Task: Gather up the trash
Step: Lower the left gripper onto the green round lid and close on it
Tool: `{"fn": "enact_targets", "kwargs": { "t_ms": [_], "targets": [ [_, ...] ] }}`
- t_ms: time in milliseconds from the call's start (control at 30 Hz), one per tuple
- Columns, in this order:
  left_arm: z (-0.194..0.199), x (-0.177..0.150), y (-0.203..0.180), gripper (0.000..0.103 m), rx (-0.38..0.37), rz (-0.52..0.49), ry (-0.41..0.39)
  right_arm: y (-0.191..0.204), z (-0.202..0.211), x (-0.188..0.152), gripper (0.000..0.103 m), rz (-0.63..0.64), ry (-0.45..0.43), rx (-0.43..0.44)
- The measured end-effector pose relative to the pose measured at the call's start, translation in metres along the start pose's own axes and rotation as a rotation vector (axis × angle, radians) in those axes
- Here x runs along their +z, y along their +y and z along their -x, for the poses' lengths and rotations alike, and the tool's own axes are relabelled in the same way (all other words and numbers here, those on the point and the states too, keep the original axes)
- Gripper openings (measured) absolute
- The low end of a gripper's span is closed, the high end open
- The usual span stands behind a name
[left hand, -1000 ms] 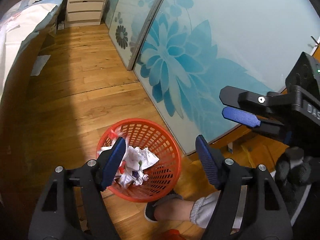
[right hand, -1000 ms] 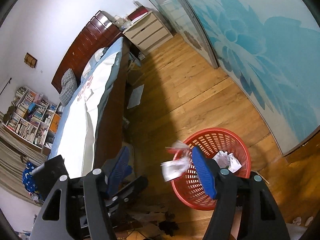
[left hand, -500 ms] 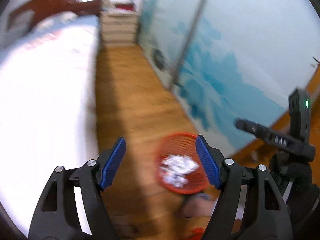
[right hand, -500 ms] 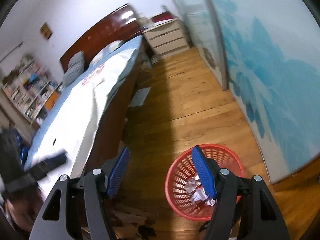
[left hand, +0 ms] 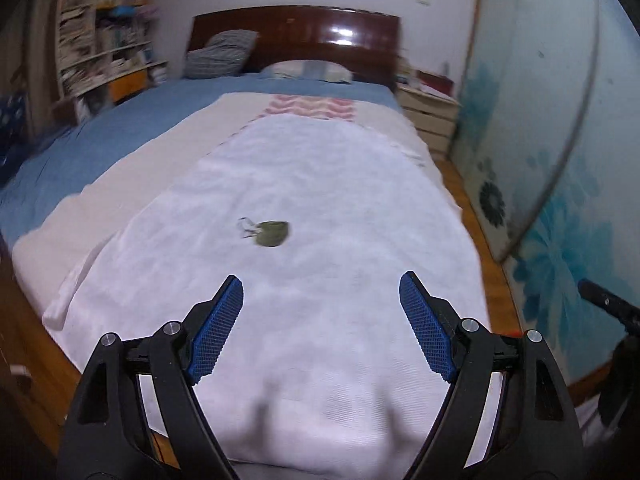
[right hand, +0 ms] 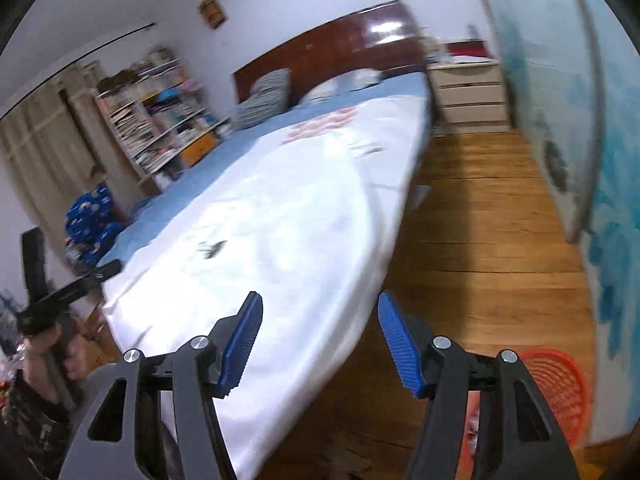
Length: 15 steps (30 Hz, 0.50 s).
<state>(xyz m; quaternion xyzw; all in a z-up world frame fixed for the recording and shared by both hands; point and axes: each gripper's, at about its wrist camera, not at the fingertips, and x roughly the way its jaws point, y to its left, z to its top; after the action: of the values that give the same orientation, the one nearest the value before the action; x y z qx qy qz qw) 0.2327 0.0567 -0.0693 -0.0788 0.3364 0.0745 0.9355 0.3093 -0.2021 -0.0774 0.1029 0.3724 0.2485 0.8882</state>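
My left tongs [left hand: 320, 320] hang over the near end of the bed [left hand: 340, 184], and a small piece of trash [left hand: 272, 233] lies on the sheet just beyond them, about mid-bed. At the far end the pillows [left hand: 224, 54] rest against the headboard [left hand: 296, 36], with the bookshelf [left hand: 104, 40] to the far left and the nightstand [left hand: 430, 114] to the far right beside the bed. My right tongs [right hand: 320, 344] sit over the bed's near right edge, the floor [right hand: 480, 220] runs along the bed's right side to the sliding door [right hand: 580, 120], and the basket [right hand: 560, 392] stands on that floor at the near right.
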Motion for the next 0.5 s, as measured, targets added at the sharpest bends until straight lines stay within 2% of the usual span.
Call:
{"fn": "enact_targets", "kwargs": {
  "t_ms": [300,400,500],
  "targets": [
    [0.001,-0.008,0.029,0.080,0.012,0.054,0.011,0.094,-0.070,0.012,0.058,0.067,0.072,0.110],
    [0.003,-0.010,0.044,0.080,0.074,0.124,0.012,0.126,-0.106,0.025,0.052,0.107,0.104,0.145],
    [0.001,-0.011,0.061,0.080,0.077,0.193,0.022,0.154,-0.148,0.043,0.048,0.156,0.141,0.163]
  ]
}}
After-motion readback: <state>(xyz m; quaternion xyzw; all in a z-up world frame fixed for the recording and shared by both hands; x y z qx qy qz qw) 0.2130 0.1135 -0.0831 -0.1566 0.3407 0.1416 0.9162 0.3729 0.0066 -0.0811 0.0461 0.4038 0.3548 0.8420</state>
